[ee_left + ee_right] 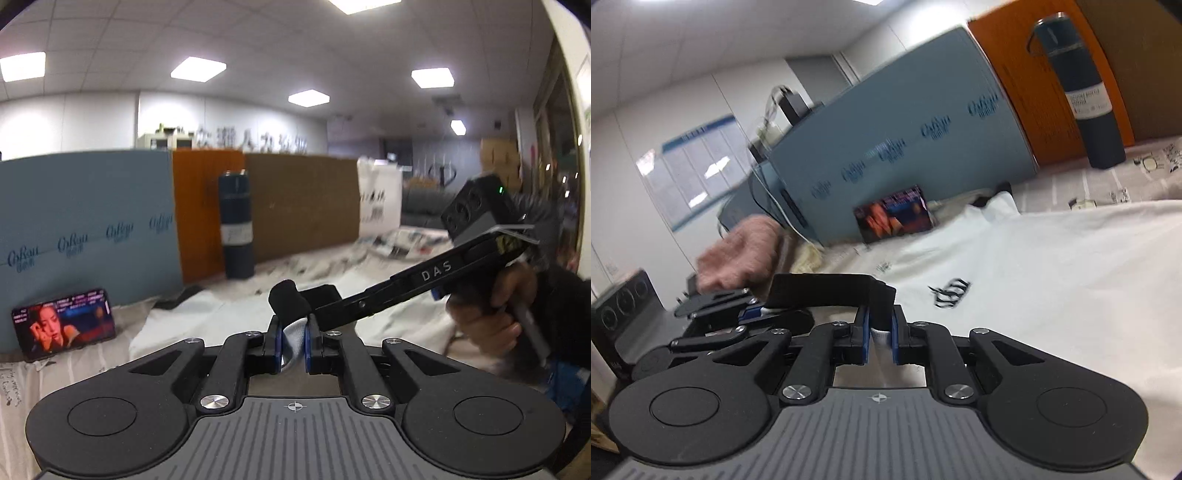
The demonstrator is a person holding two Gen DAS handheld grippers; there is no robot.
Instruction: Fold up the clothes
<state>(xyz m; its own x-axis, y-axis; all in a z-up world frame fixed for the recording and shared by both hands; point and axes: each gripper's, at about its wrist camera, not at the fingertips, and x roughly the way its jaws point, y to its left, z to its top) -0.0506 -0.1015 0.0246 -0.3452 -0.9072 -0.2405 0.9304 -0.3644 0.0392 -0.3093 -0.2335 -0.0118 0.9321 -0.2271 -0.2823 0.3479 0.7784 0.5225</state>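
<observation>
1. L tool: jaws narrow, pinching white cloth w/ black trim of the garment.
2. R tool: jaws narrow, clamped on same white/black edge; L tool just beside it at left in R wrist view.
3. Garment: white w/ black print, spread on the counter ahead of R tool.
4. Bkgd: dark bottle upright by boards; phone propped against blue board.
</observation>
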